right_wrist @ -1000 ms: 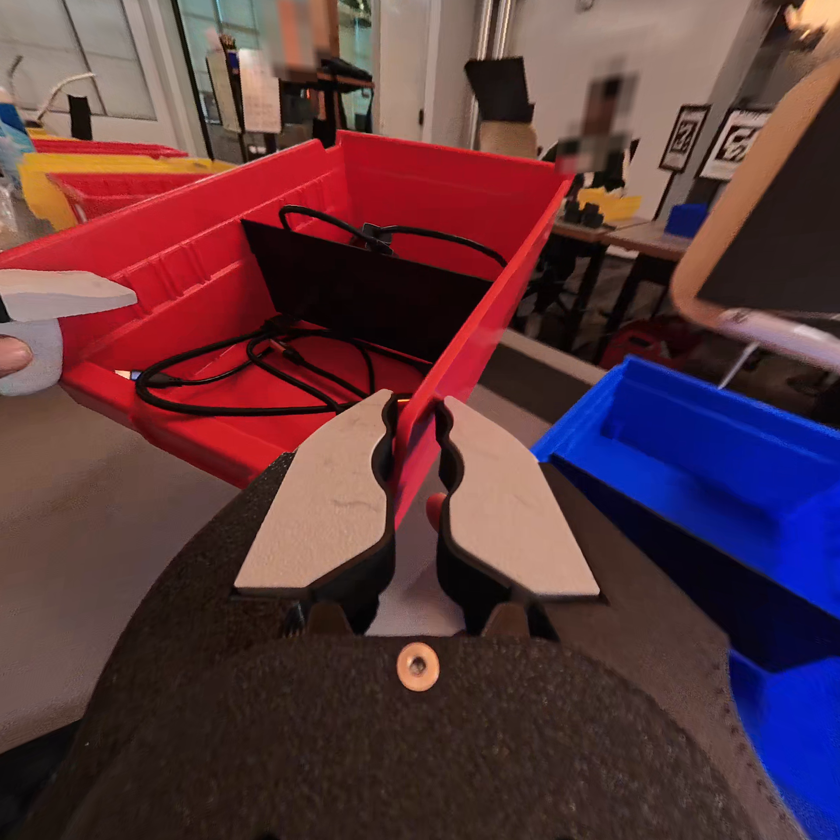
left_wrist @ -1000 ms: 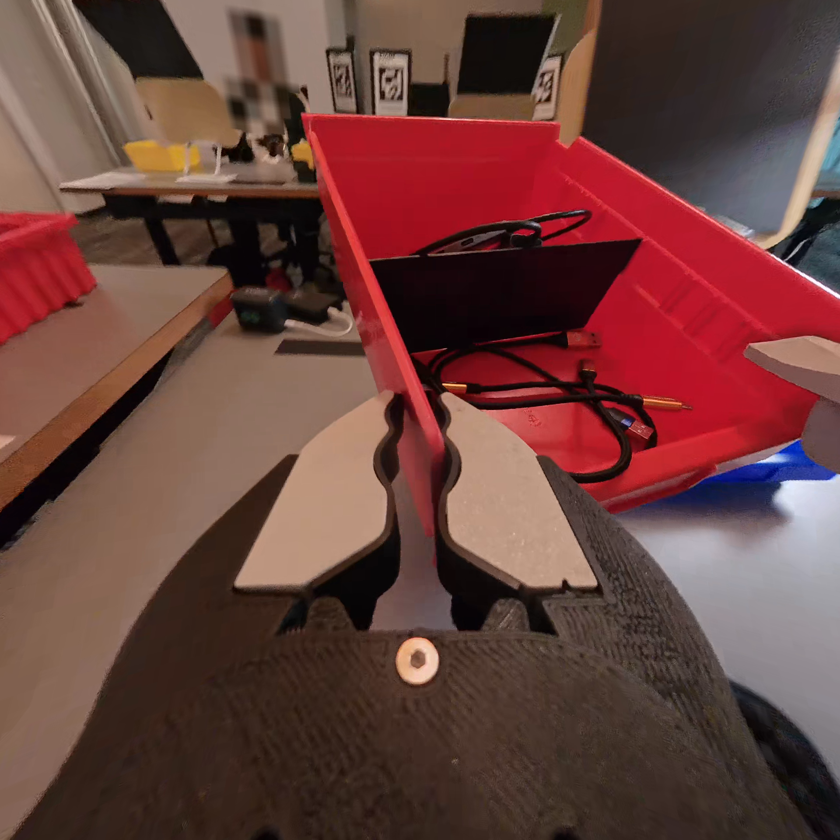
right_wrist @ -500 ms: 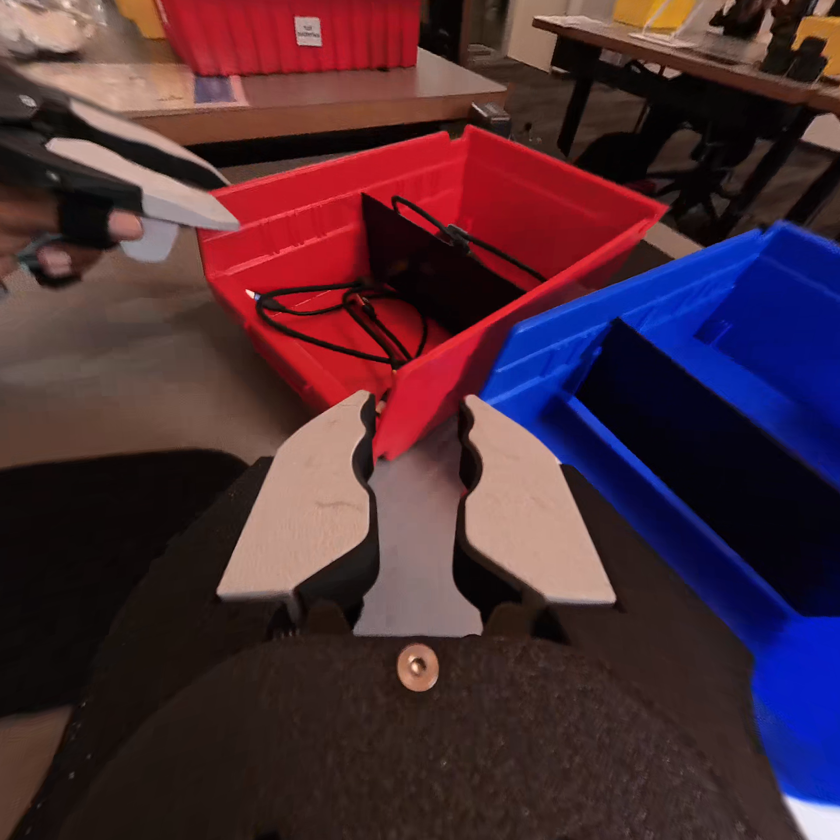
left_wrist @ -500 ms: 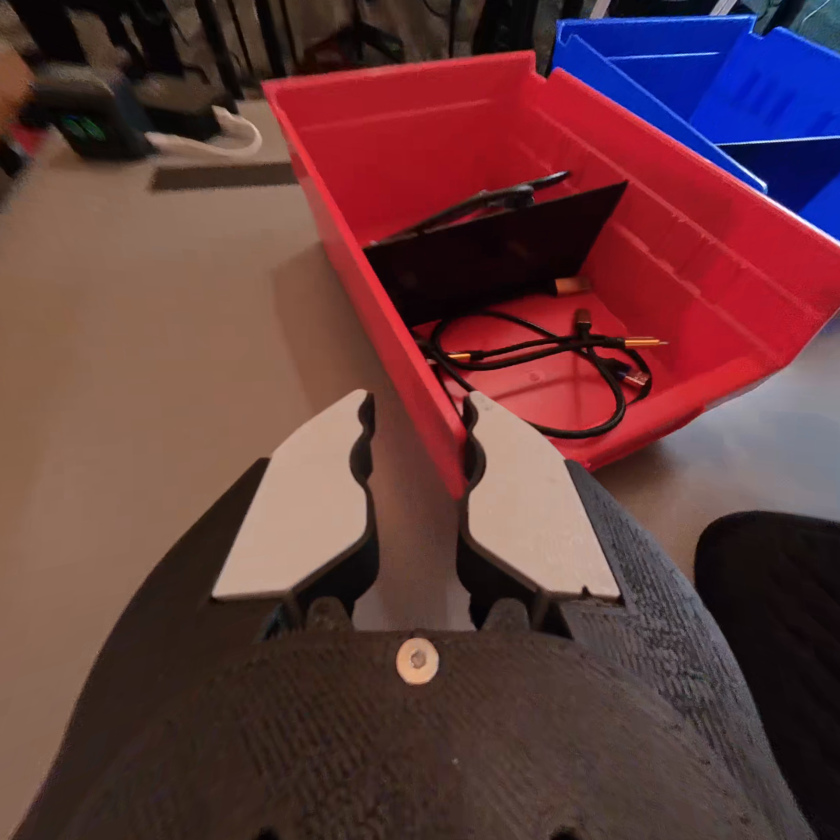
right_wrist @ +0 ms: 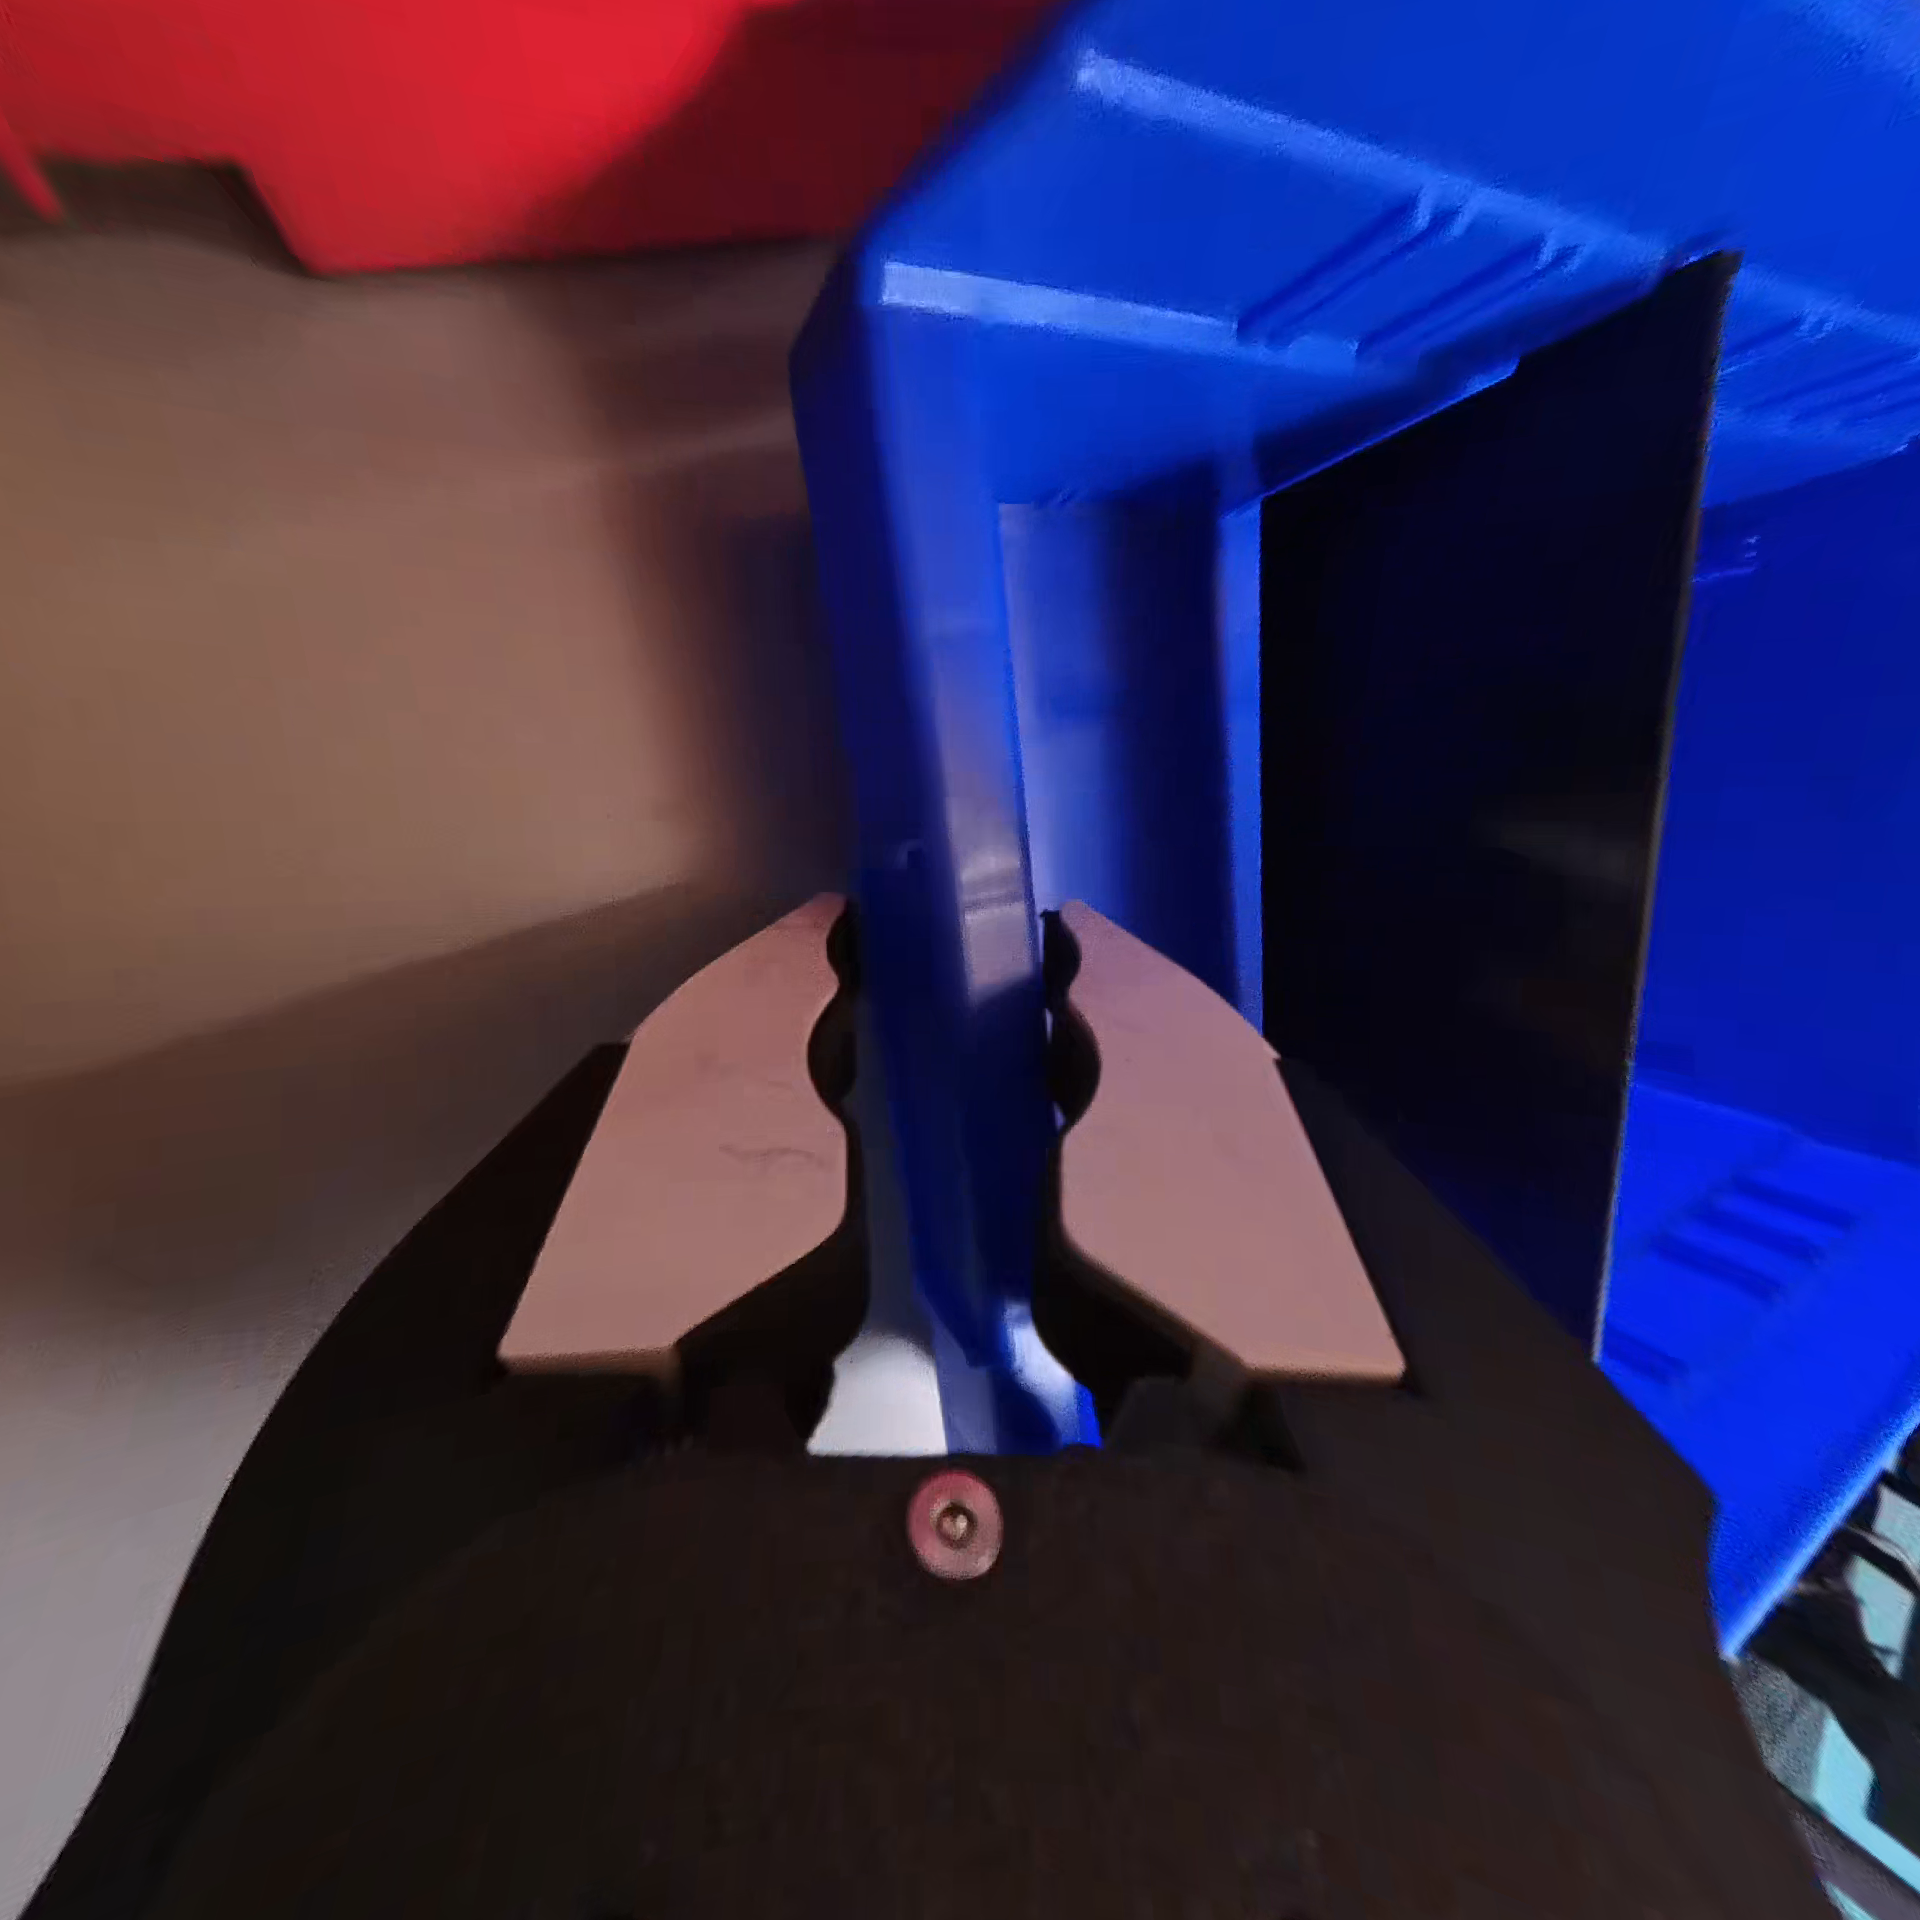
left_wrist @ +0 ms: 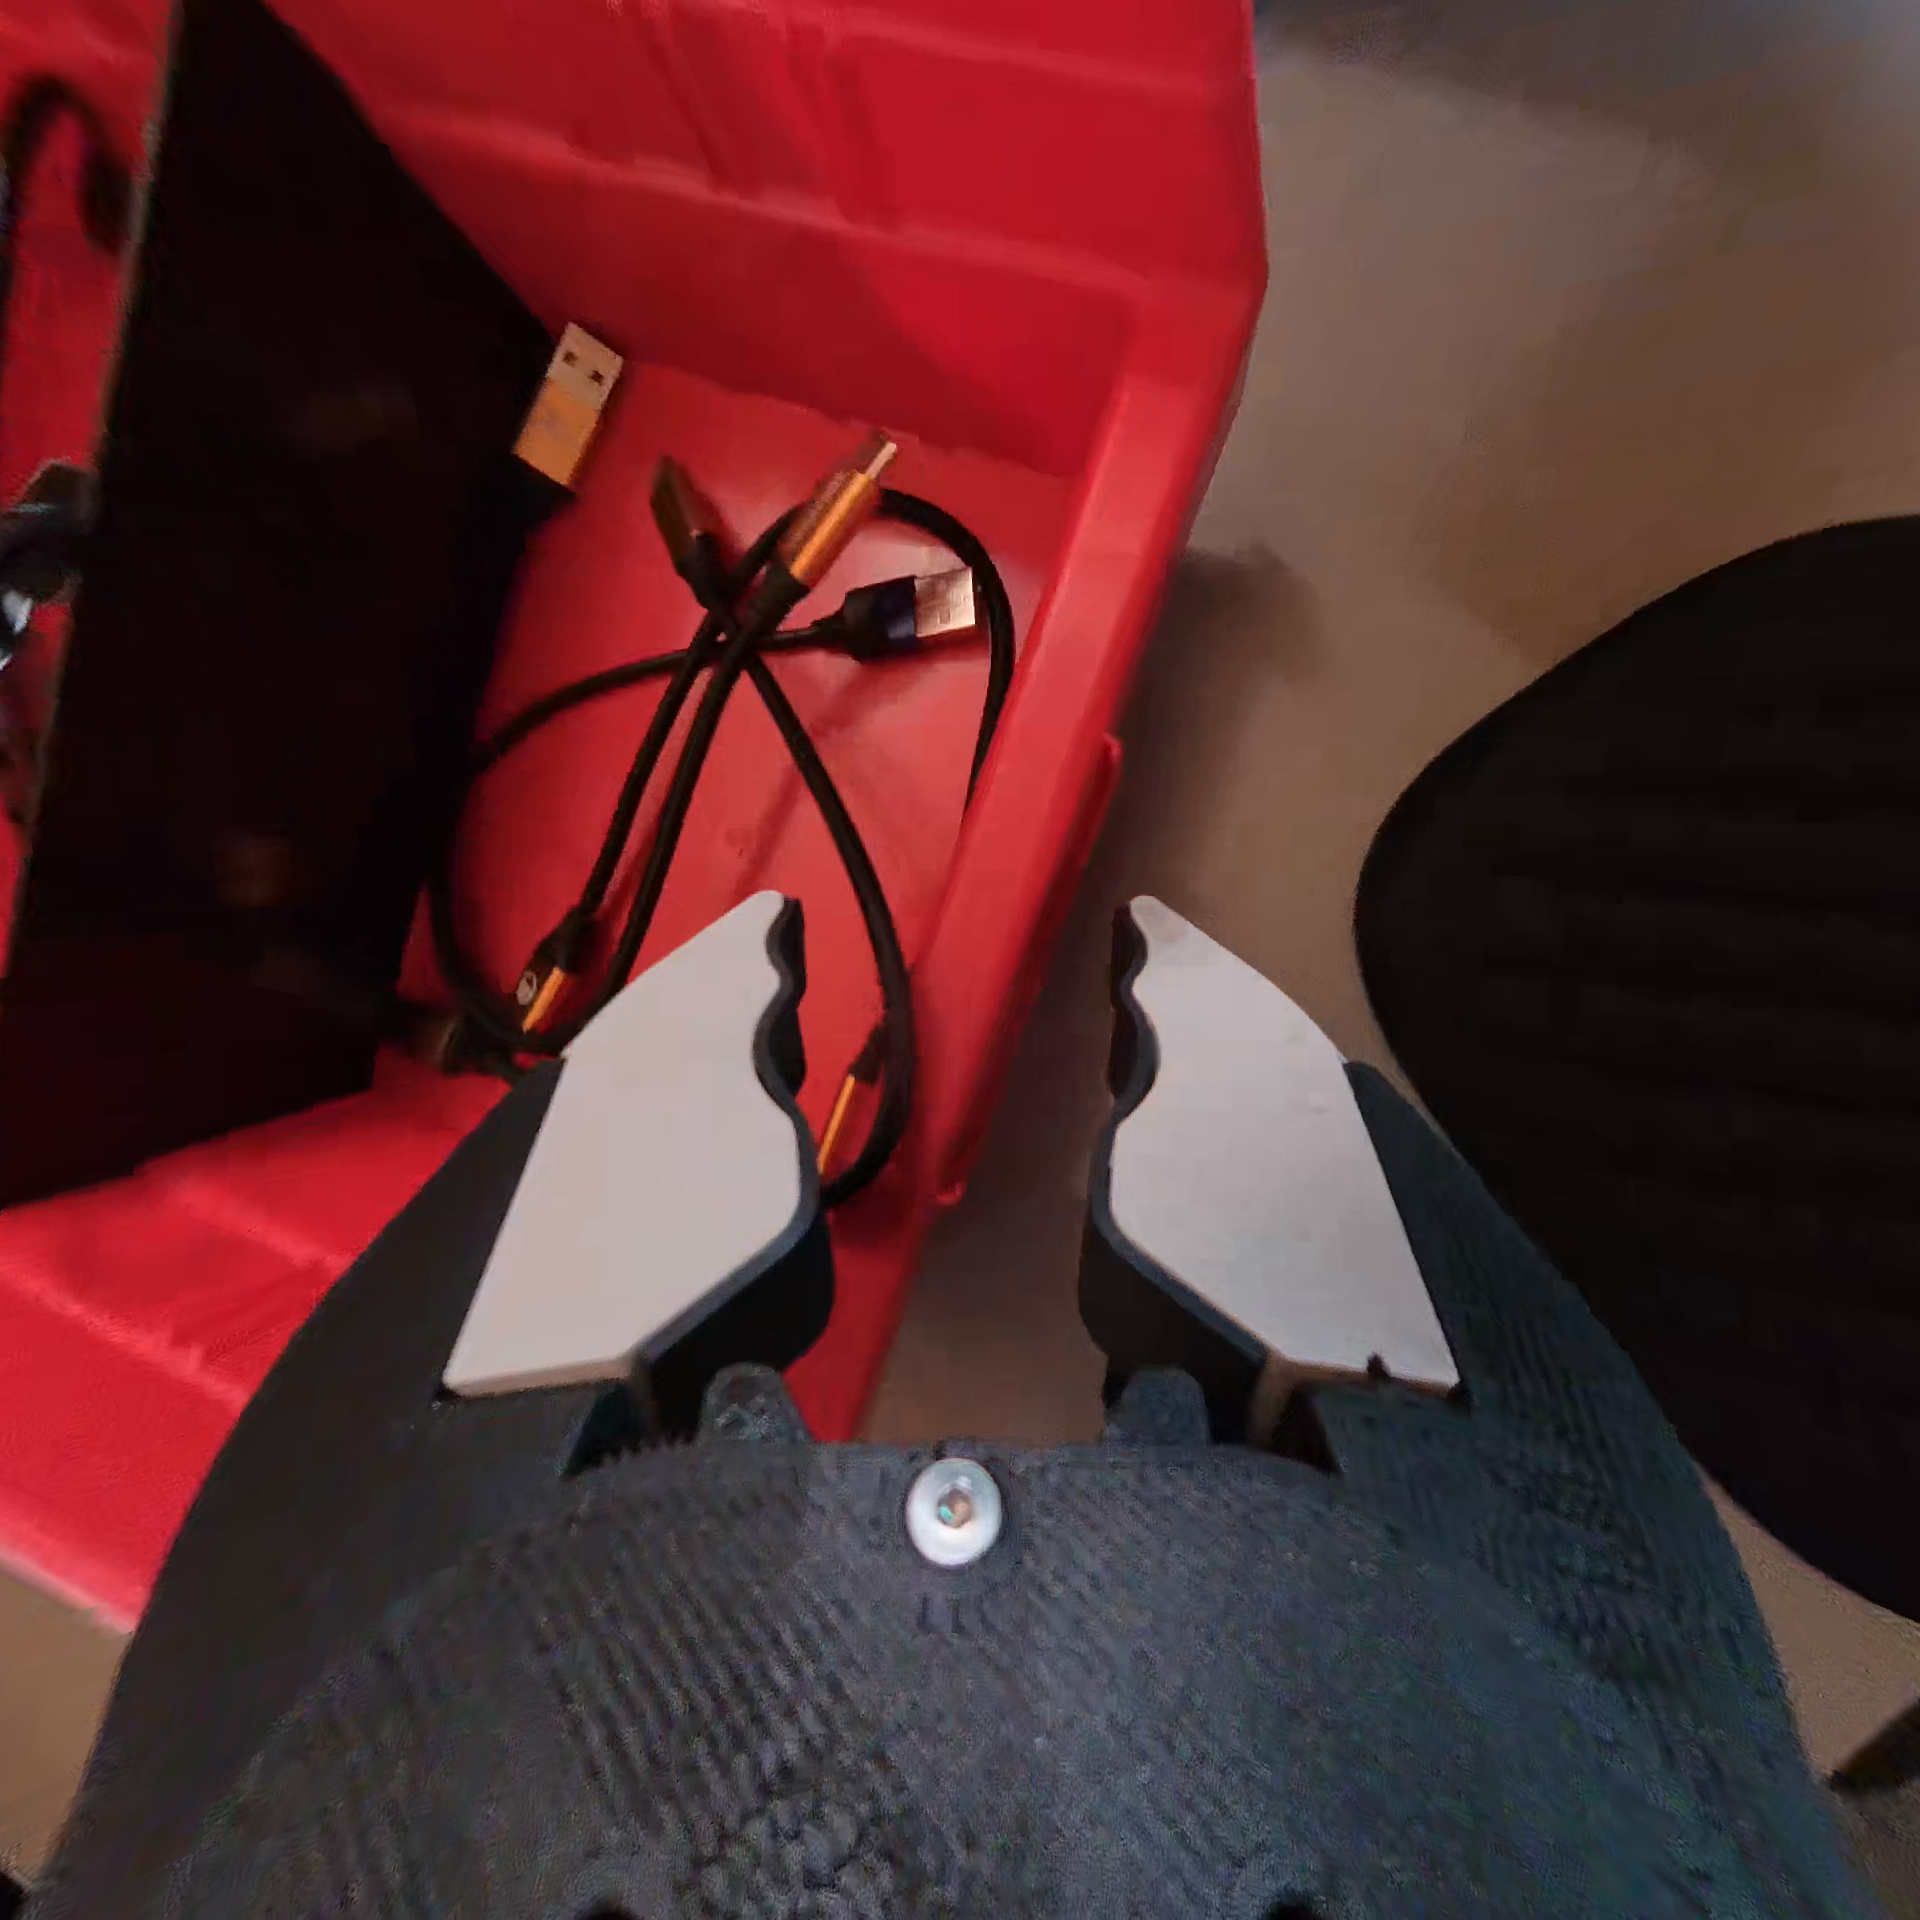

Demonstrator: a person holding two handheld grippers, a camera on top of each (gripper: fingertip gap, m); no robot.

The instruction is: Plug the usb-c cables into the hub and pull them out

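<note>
Several black braided USB cables (left_wrist: 831, 790) with gold and dark plugs lie tangled in the front compartment of the red bin (left_wrist: 831, 208). One gold plug (left_wrist: 842, 499) points away from me. My left gripper (left_wrist: 956, 914) is open and empty; its jaws straddle the bin's front wall without touching it. A dark cable end (left_wrist: 42, 520) shows behind the black divider (left_wrist: 260, 623), mostly cut off; I cannot make out the hub. My right gripper (right_wrist: 945, 920) straddles the near wall of the blue bin (right_wrist: 935, 623), which fills the gap between the jaws.
The right gripper's black body (left_wrist: 1662, 1039) sits close on the right in the left wrist view. The blue bin has a black divider (right_wrist: 1455, 779). The red bin (right_wrist: 468, 125) lies beyond on the brown table (right_wrist: 364, 623). The right wrist view is blurred. The gap from one gripper's tips to the other's is roughly 20 cm.
Both grippers let go of the red bin, which went from lifted to resting on the table. The left opened wider over its front wall. The right swung over to the blue bin's wall.
</note>
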